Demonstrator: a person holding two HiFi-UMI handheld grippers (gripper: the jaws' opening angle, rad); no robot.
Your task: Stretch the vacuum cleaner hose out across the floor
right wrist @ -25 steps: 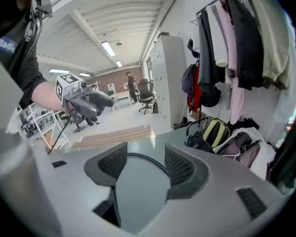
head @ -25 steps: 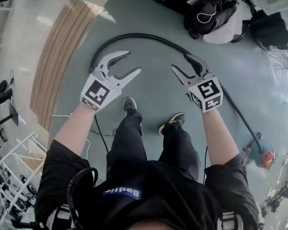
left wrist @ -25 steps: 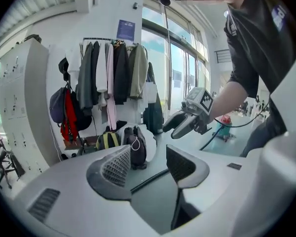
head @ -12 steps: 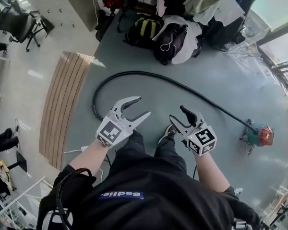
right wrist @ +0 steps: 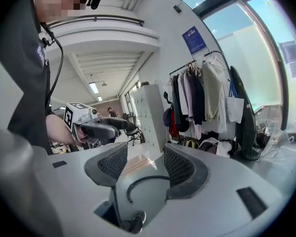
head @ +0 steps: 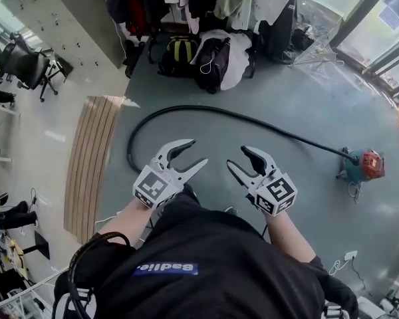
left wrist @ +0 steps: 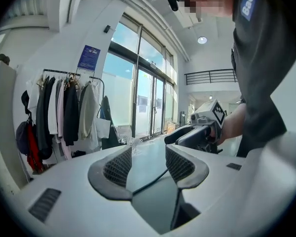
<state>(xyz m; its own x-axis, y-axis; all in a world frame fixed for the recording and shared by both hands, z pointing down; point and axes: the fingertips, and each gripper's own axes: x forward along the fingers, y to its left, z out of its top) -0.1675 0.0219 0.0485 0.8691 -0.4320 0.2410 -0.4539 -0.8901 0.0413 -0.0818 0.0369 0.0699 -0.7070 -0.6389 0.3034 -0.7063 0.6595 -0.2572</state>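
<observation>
A black vacuum hose (head: 206, 112) lies on the grey-green floor in a long curve, from a hooked free end at the left (head: 130, 161) to a small teal and red vacuum cleaner (head: 363, 165) at the right. My left gripper (head: 191, 153) and right gripper (head: 237, 159) hang side by side above the floor, nearer me than the hose, both open and holding nothing. Between the left jaws a stretch of the hose (left wrist: 153, 179) shows far off. The hose's curled end (right wrist: 138, 182) shows between the right jaws, also far off.
A pile of bags and a rack of clothes (head: 209, 52) stand beyond the hose. A wooden ramp (head: 90, 158) borders the floor at the left. An office chair (head: 23, 65) is at the far left, glass doors (head: 379, 32) at the right. A white power strip (head: 349, 255) lies at lower right.
The head view has tilted up and back, so the hose and vacuum look farther off. Both grippers have drawn closer to my body and away from the hose, still open.
</observation>
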